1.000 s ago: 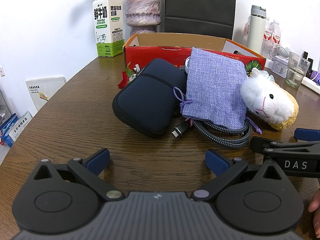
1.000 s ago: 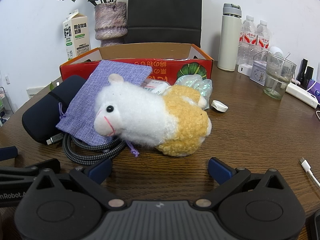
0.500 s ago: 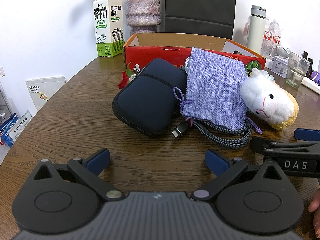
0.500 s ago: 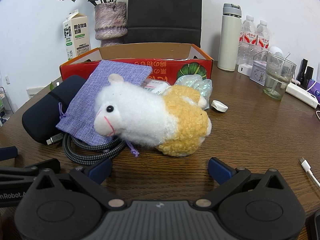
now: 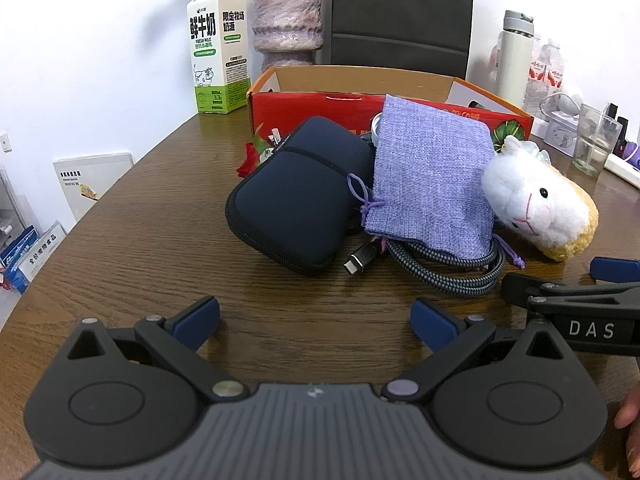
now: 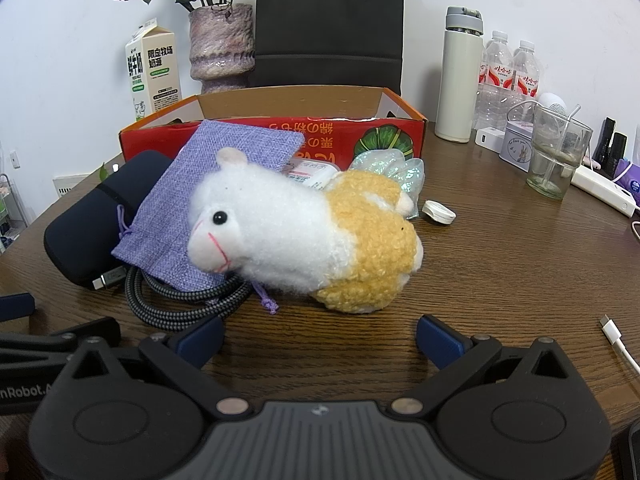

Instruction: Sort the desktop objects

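A pile of objects lies on the brown wooden table in front of a red cardboard box (image 5: 312, 110) (image 6: 340, 140). It holds a navy zip pouch (image 5: 296, 196) (image 6: 86, 220), a purple drawstring bag (image 5: 432, 176) (image 6: 208, 184), a coiled braided cable (image 5: 452, 272) (image 6: 176, 300) and a white and yellow plush animal (image 5: 536, 204) (image 6: 304, 236). My left gripper (image 5: 316, 322) is open and empty, just short of the pouch and cable. My right gripper (image 6: 320, 338) is open and empty, just short of the plush animal.
A milk carton (image 5: 218, 48), a purple vase (image 5: 288, 20) and a black chair (image 5: 400, 16) stand behind the box. At the right are a white flask (image 6: 460, 76), water bottles (image 6: 512, 76), a glass (image 6: 556, 152), a white cap (image 6: 438, 213) and a white cable (image 6: 620, 344).
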